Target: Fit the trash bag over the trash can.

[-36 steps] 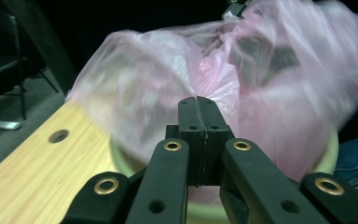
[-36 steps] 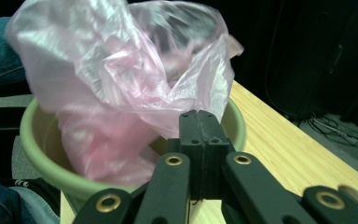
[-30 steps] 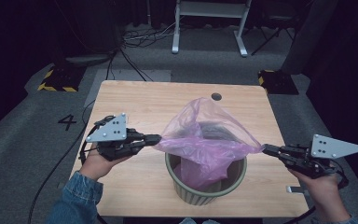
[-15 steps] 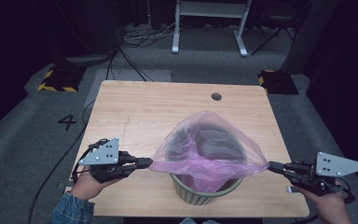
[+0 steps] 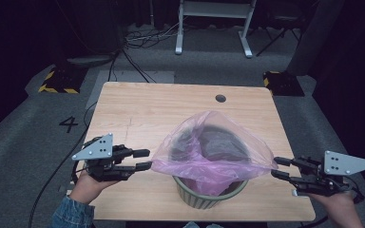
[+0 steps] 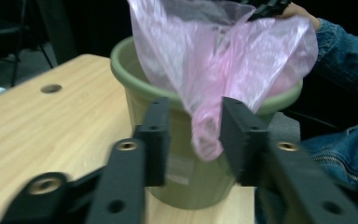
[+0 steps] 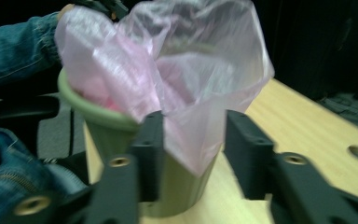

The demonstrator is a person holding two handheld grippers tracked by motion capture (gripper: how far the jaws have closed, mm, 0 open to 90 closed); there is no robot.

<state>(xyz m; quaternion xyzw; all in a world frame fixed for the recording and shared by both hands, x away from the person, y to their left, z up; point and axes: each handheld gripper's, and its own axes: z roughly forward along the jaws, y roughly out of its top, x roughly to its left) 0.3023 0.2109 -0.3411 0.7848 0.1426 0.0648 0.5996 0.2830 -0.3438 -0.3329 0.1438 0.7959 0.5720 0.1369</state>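
Left tool [image 5: 145,159] and right tool [image 5: 278,167] level, jaws parted, pink bag [image 5: 209,149] edge between them over bin [image 5: 204,197].

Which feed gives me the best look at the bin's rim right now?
The left gripper view: the green bin shows its rim curving from the left round to the right, with the pink bag draped over it. The right gripper view shows one short rim arc. The high view shows the near rim under the bag.
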